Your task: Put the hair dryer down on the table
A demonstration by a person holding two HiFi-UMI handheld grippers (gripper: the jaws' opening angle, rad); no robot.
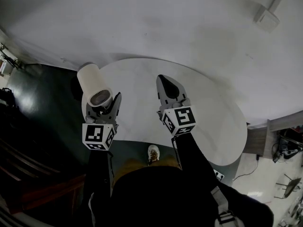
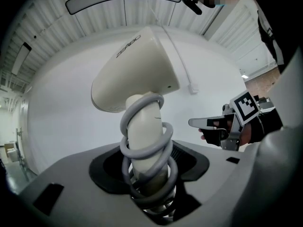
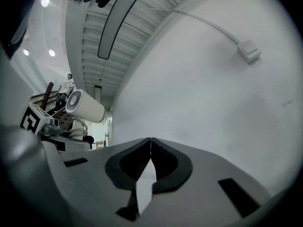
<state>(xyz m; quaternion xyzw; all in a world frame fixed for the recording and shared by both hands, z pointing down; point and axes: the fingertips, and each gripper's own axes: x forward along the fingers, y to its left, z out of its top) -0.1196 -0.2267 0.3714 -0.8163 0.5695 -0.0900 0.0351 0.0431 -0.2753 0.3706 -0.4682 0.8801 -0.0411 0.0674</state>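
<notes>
The white hair dryer (image 1: 93, 85) (image 2: 137, 70) stands upright in my left gripper (image 1: 102, 107), its rear grille facing me over the left edge of the round white table (image 1: 213, 117). A grey cord (image 2: 147, 143) coils round its handle. My left gripper (image 2: 149, 162) is shut on that handle and cord. To its right, my right gripper (image 1: 162, 80) (image 3: 150, 140) hangs over the table, jaws shut and empty. Each gripper view shows the other: the right gripper (image 2: 213, 124) from the left, and the hair dryer (image 3: 85, 107) from the right.
A white wall rises behind the table, with a small box (image 1: 266, 17) (image 3: 248, 50) and a thin conduit on it. Dark green floor (image 1: 42, 103) lies to the left. My shoe (image 1: 153, 152) shows below the table's near edge. Cables lie at the far right.
</notes>
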